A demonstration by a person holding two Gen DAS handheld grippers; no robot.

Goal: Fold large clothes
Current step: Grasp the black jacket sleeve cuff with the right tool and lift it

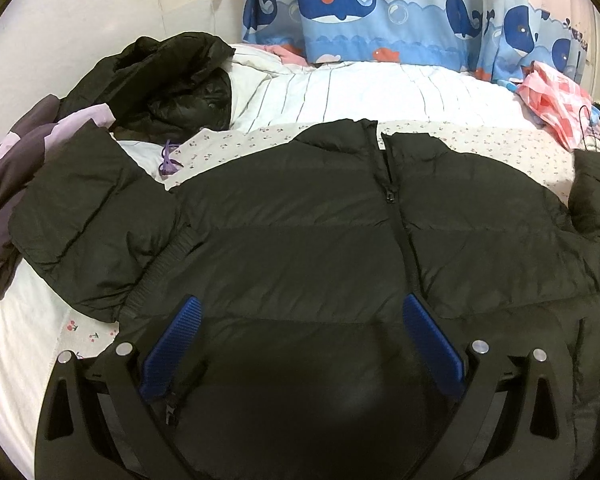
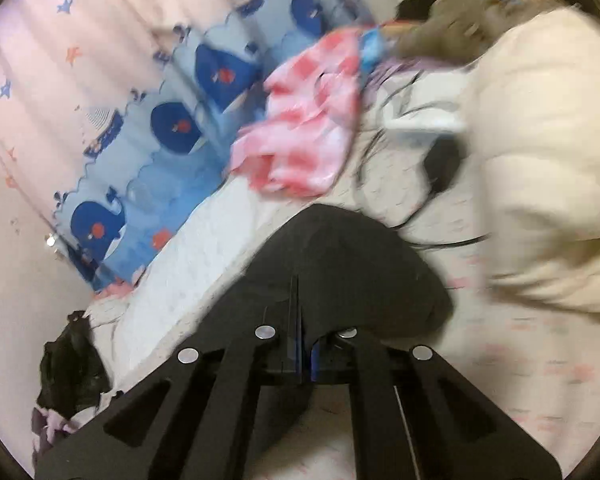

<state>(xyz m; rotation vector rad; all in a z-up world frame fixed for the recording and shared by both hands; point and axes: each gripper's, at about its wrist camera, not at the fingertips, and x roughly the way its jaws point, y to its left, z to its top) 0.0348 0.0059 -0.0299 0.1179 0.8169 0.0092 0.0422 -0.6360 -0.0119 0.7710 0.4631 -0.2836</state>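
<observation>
A black puffer jacket (image 1: 308, 240) lies front up on the bed, zip partly closed, its left sleeve (image 1: 84, 216) spread out to the side. My left gripper (image 1: 300, 320) is open, blue pads (image 1: 428, 332) wide apart, hovering over the jacket's lower front. In the right wrist view my right gripper (image 2: 304, 312) is shut on a fold of the black jacket (image 2: 352, 272), which bulges up over the fingers. That view is blurred by motion.
A second black jacket (image 1: 168, 80) and purple clothes (image 1: 16, 152) are heaped at the far left of the bed. A pink checked cloth (image 1: 556, 100) (image 2: 304, 128) lies at the far right. A cream quilt (image 2: 540, 160) and whale curtain (image 1: 380, 4) border the bed.
</observation>
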